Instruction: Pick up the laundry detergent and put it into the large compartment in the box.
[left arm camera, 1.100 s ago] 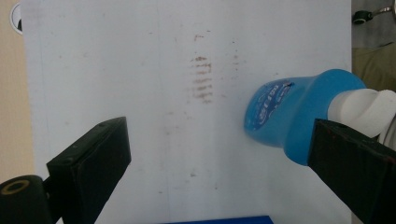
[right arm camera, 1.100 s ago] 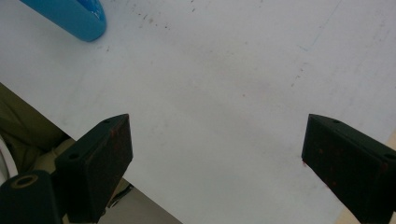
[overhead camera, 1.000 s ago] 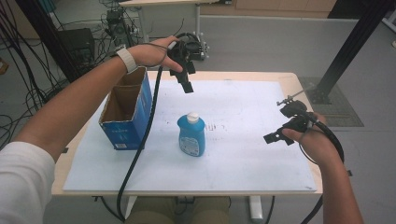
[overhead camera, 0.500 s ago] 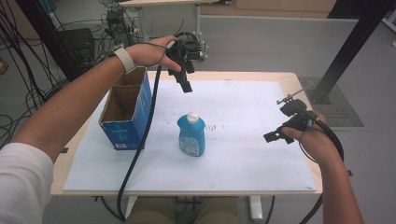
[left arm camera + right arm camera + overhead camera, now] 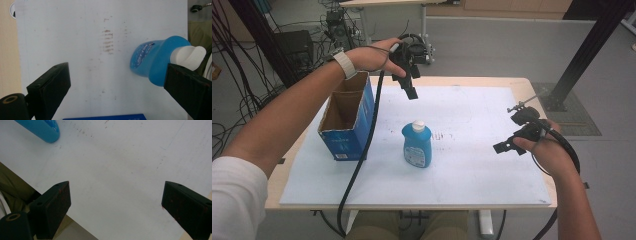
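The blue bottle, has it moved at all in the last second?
No. The blue bottle stands upright at the same spot on the white board, just right of the open blue box, as before.

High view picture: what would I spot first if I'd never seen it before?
Probably the bright blue bottle with a white cap, standing upright near the middle of the white table. Next, the open blue cardboard box to its left. Then the two black tools: the left tool held up in the air beyond the bottle, the right tool low near the table's right edge, both open.
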{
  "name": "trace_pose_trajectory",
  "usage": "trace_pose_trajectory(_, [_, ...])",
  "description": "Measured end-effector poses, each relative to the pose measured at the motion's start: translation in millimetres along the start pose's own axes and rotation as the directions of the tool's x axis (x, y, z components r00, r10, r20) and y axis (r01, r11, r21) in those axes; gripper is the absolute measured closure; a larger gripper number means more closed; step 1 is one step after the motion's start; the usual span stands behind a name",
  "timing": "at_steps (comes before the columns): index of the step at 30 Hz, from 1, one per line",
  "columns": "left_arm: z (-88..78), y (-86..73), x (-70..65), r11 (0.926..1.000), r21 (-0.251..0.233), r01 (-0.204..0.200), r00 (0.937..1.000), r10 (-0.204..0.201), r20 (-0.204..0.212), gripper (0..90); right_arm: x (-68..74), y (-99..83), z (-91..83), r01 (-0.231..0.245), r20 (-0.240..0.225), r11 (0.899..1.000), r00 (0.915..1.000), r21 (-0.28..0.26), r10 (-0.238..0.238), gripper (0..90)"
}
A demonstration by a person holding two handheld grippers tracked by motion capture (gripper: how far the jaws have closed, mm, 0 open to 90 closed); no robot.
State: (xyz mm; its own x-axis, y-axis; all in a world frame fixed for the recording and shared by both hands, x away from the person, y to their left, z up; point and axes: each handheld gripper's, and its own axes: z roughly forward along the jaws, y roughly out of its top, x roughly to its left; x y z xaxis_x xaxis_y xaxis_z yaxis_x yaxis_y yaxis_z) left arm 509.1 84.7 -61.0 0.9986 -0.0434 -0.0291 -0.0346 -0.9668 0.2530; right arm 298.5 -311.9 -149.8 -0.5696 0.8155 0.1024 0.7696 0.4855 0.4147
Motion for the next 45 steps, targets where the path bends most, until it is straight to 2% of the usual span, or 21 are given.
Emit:
trace_pose_trajectory(7, [-0.8,-1.5,-0.2,1.0000,-0.001,-0.002,1.0000,0.002,0.001,7.5,-0.8,-0.5,0.6,-0.003,-0.002,1.000,1.0000,0.000,0.003,8.6])
trace_pose_trajectory(15, [-3.1,-0.2,-3.6,0.9997,0.000,-0.026,0.9996,0.026,0.004,7.5,-3.0,-1.2,3.4,-0.007,-0.006,1.000,1.0000,0.001,0.007,8.7])
trace_pose_trajectory(27, [-9.1,-7.8,-6.3,0.9987,-0.024,-0.045,0.9989,0.045,0.013,7.3,-4.4,-4.6,2.4,-0.017,-0.002,1.000,0.9999,0.004,0.017,8.7])
trace_pose_trajectory(36, [-13.6,-5.5,-12.0,0.9982,-0.011,-0.059,0.9982,0.059,0.013,7.4,-4.8,-5.6,2.8,-0.018,-0.002,1.000,0.9998,0.001,0.018,8.7])
trace_pose_trajectory(45, [-19.3,-10.6,-17.6,0.9963,-0.038,-0.077,0.9968,0.078,0.020,7.3,-4.4,-7.6,2.8,-0.016,0.001,1.000,0.9999,-0.001,0.016,8.7])
